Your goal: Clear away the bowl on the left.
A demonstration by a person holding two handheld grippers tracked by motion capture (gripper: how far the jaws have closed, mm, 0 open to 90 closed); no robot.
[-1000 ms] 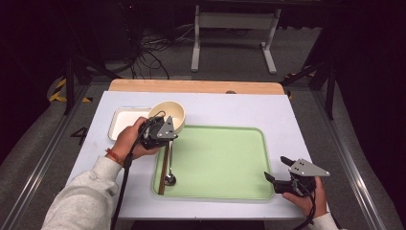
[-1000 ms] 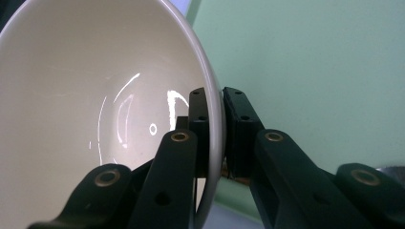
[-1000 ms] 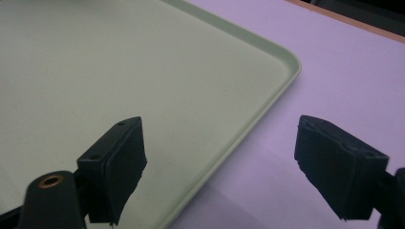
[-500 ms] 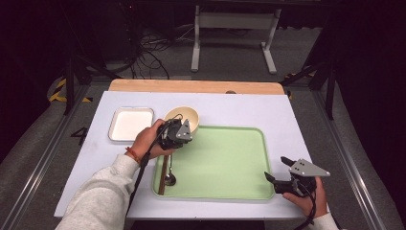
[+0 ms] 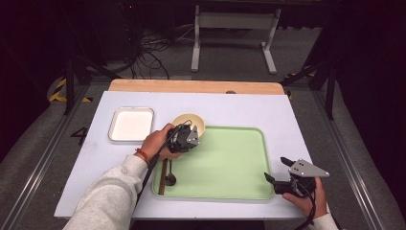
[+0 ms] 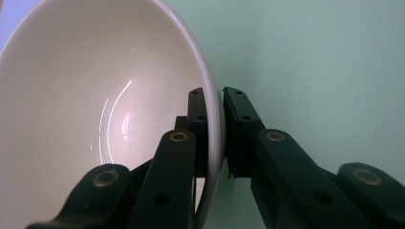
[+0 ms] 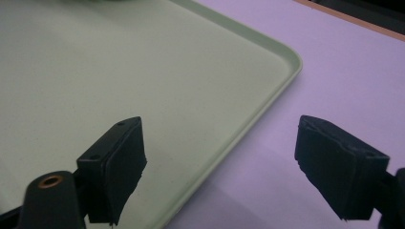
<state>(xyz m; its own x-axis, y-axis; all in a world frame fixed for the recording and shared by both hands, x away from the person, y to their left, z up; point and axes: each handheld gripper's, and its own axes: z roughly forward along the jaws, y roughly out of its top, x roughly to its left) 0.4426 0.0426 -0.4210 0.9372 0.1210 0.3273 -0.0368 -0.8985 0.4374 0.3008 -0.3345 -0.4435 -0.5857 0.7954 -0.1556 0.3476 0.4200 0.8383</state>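
Observation:
A cream bowl (image 5: 187, 123) hangs tilted over the back left corner of the green tray (image 5: 225, 165). My left gripper (image 5: 189, 139) is shut on its rim; in the left gripper view the rim of the bowl (image 6: 95, 119) runs between the two black pads (image 6: 239, 124), with the green tray (image 6: 310, 62) behind it. My right gripper (image 5: 276, 168) stands open at the tray's front right corner, with nothing between its jaws; the right gripper view has the right gripper (image 7: 219, 167) over the tray's edge (image 7: 267, 95).
A white rectangular dish (image 5: 131, 123) sits on the pale table (image 5: 287, 120) left of the bowl. A spoon (image 5: 170, 176) and a brown stick (image 5: 162, 176) lie along the tray's left side. A wooden board (image 5: 196, 86) borders the table's far edge.
The left gripper has carried the bowl rightward and down, from beside the white dish to the tray's back left corner. The right gripper has stayed put.

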